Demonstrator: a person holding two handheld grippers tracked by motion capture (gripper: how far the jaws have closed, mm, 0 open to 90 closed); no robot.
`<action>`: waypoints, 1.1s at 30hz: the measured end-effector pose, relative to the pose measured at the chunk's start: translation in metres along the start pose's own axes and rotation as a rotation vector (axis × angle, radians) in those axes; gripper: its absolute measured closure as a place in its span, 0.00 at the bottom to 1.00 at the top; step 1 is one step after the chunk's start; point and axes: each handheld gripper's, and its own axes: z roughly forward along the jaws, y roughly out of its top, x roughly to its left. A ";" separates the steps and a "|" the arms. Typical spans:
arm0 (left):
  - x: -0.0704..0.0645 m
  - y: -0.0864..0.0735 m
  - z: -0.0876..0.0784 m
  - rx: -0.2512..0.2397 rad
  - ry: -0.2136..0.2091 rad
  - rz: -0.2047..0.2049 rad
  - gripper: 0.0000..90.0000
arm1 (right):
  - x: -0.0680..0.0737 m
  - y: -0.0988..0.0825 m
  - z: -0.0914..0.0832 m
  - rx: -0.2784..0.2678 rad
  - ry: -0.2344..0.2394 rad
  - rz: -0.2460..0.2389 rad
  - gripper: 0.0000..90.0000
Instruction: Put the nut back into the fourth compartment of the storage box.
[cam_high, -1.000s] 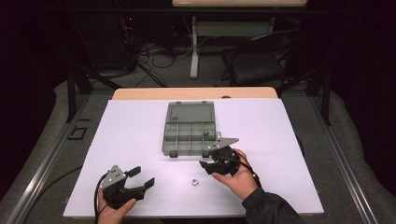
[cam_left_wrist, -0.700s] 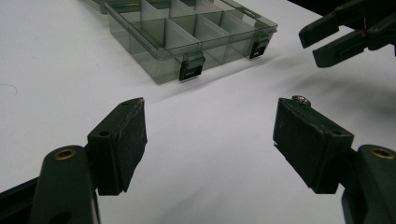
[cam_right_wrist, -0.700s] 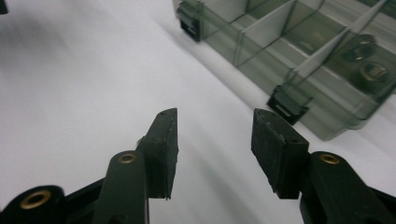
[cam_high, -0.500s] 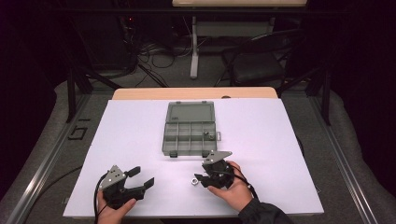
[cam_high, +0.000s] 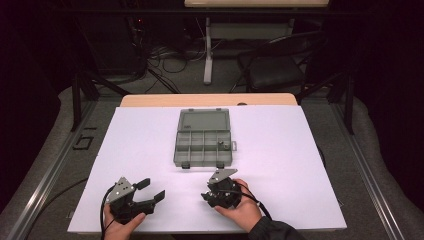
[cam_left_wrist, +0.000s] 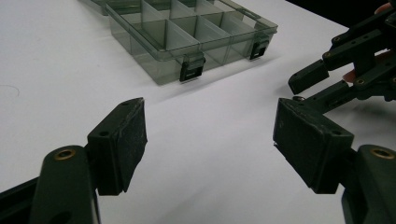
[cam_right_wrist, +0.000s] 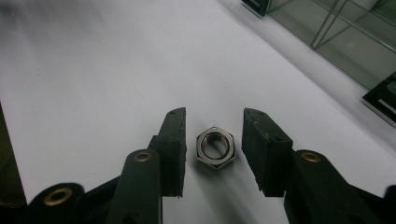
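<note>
Now | hex nut (cam_right_wrist: 214, 147) shiny steel (flat) | both grippers' jaws apart

Small hexagonal nut (cam_right_wrist: 214, 147): polished silver metal, glossy. Smoky translucent plastic compartment box (cam_high: 203, 137): smooth, black latches. White table sheet (cam_high: 140, 145): matt, smooth. Black gripper pads (cam_left_wrist: 131, 140): matt, slightly scuffed; brass-coloured rivets.

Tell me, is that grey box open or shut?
Open: the compartment box has its lid folded back flat, dividers exposed.
</note>
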 end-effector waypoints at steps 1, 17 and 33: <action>0.000 0.000 0.000 0.000 0.000 0.000 0.29 | 0.000 0.000 0.001 0.004 -0.001 0.000 0.68; 0.000 0.000 0.000 -0.001 -0.003 -0.001 0.29 | 0.001 -0.002 0.003 0.025 -0.001 -0.008 0.78; 0.000 0.000 0.000 -0.001 -0.001 -0.002 0.29 | -0.010 0.026 -0.024 0.002 -0.008 -0.009 0.78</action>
